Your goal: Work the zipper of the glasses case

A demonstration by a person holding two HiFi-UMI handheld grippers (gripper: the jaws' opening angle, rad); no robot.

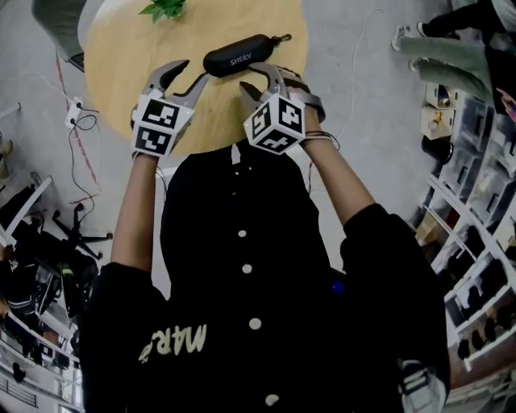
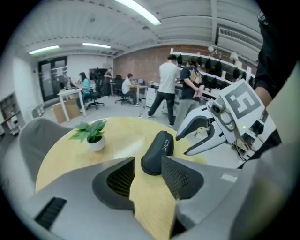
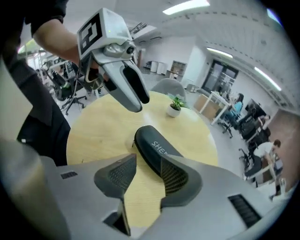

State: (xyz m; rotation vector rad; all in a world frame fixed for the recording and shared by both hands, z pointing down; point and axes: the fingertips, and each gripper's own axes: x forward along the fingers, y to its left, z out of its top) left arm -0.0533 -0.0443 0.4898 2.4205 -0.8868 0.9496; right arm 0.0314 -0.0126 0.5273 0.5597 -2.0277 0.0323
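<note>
A black zippered glasses case (image 1: 239, 55) lies on the round wooden table (image 1: 121, 56), its loop end pointing right. My left gripper (image 1: 187, 74) hovers just off the case's left end, jaws open and empty. My right gripper (image 1: 251, 79) hangs over the near side of the case, also open with nothing in it. In the left gripper view the case (image 2: 158, 152) sits just beyond the open pads, slightly to the right, with the right gripper (image 2: 183, 144) beside it. The right gripper view shows the case (image 3: 152, 150) running behind the right pad, and the left gripper (image 3: 140, 104) above it.
A small potted plant (image 1: 165, 8) stands at the table's far edge. A grey chair (image 1: 56, 20) is at the far left. Shelving (image 1: 476, 202) lines the right side and cables (image 1: 76, 121) lie on the floor at the left. People stand in the office behind (image 2: 166, 89).
</note>
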